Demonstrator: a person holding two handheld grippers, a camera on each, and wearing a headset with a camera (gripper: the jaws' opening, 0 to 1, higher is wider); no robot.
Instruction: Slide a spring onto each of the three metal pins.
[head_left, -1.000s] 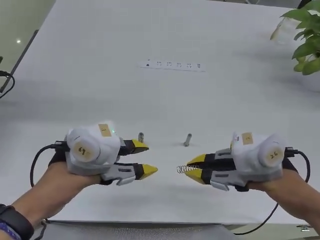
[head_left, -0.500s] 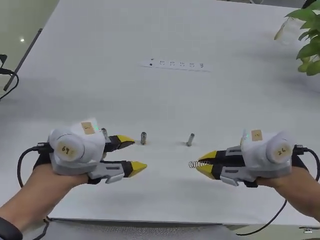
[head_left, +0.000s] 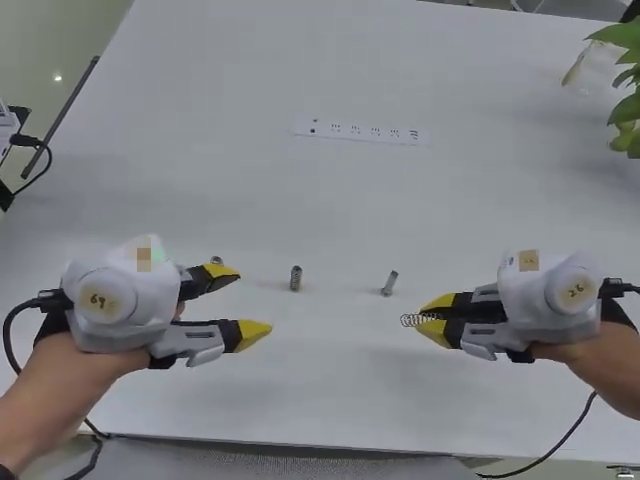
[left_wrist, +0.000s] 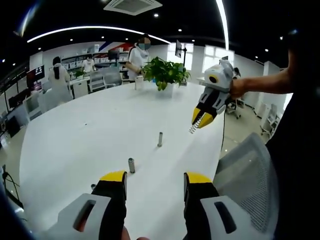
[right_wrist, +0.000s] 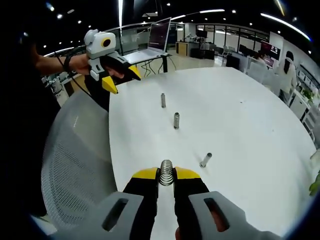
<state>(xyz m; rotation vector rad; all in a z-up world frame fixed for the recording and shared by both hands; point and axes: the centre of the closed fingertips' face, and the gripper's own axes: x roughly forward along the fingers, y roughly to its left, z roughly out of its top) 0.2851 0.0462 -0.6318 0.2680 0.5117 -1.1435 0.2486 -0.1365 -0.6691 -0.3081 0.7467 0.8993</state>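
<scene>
Right claw (head_left: 428, 320), in the head view, is pressed together on a spring (head_left: 412, 320) that sticks out sideways past its tips, close to the near edge of the bench (head_left: 330, 200). The left claw (head_left: 245, 300) is spread and carries nothing. Over the last second the two have drawn apart from the middle of the row, uncovering all three pins. There is a bare pin (head_left: 389, 283) nearest the held spring, a middle pin (head_left: 296, 278) that looks ribbed, as if already sleeved, and a third pin (head_left: 216, 261) just beside the left claw, too small to judge.

In the left gripper view, the spread jaws frame the middle pin (left_wrist: 131, 165). The right claw (left_wrist: 201, 119) hangs above the bench beyond the bare pin (left_wrist: 160, 139).

In the right gripper view, the spring (right_wrist: 166, 172) sits end-on between the closed tips. The bare pin (right_wrist: 205, 160) stands just ahead and to one side, and both farther pins seem coiled. I judge that one spring is left to fit, and it needs lining up over the bare pin.
</scene>
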